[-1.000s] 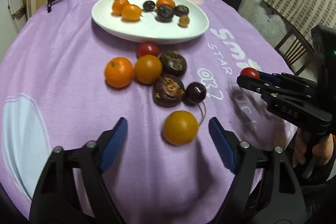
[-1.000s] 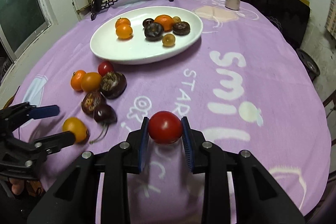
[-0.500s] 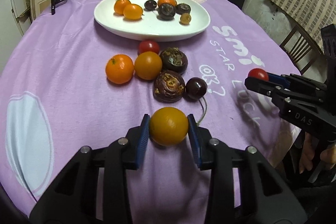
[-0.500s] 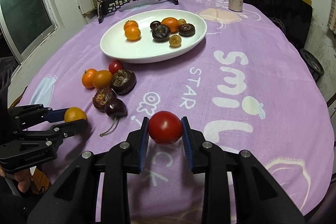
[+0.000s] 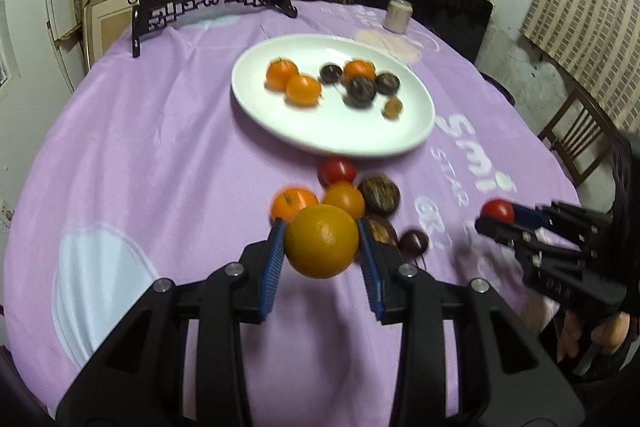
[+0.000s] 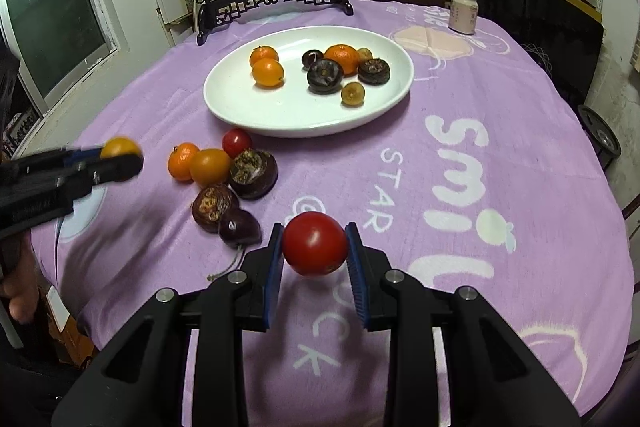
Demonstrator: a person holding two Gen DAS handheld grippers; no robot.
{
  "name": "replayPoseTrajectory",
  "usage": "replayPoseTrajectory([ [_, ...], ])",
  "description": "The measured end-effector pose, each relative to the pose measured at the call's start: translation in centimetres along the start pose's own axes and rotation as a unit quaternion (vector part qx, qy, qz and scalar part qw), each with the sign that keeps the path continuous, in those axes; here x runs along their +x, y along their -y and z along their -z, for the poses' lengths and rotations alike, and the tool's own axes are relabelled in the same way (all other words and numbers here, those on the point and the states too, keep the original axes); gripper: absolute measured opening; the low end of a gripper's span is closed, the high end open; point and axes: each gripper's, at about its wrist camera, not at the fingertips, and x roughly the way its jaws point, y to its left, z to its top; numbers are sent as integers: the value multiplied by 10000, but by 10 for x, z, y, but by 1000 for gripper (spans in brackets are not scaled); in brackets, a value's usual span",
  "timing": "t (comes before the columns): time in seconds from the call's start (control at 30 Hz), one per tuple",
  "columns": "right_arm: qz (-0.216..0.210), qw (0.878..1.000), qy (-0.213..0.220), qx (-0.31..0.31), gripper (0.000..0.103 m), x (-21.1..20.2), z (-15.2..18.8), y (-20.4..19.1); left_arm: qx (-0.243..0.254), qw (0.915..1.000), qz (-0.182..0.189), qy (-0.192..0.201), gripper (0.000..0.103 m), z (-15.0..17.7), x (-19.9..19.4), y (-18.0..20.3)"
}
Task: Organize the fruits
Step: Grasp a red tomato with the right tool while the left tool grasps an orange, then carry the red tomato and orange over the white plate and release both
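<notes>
The left gripper (image 5: 322,247) is clamping a round orange citrus fruit (image 5: 321,241) between its blue-padded jaws, holding it above the purple-clothed table (image 5: 160,147) in front of the loose cluster of orange, red and dark brown fruits (image 6: 224,171). The right gripper (image 6: 315,247) is gripping a glossy red tomato (image 6: 315,243) the same way, its jaws closed against both sides of the tomato, off the cloth. The oval white plate (image 6: 280,115) beyond the cluster is carrying three oranges, several dark fruits and one small tan fruit.
</notes>
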Motion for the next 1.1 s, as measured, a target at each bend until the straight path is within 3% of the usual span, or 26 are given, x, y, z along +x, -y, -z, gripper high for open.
replayPoseTrajectory([
  [0.3,23,9997,106,-236,31,18,-65,0,27,9989,-290,372,36,-95,27,-4],
  [0.47,191,9995,58,-254,31,60,-137,6,-81,9988,-336,343,36,-168,73,0],
  [0.57,395,9989,167,-164,31,88,-166,18,-289,9985,-387,250,36,-191,105,-6],
  [0.73,179,9997,-184,-14,31,122,-158,34,-262,9989,-384,31,36,-189,137,-13],
  [0.93,280,9995,-109,-70,31,120,-158,33,-325,9985,-412,-135,40,-187,157,-16],
  [1.0,412,9991,-44,-94,40,119,-158,33,-299,9987,-402,-55,53,-187,155,-15],
  [1.07,506,9987,32,-76,51,117,-158,33,-260,9987,-428,91,55,-188,146,-12],
  [1.1,508,9987,64,-49,51,115,-159,34,-255,9987,-408,135,55,-188,141,-10],
])
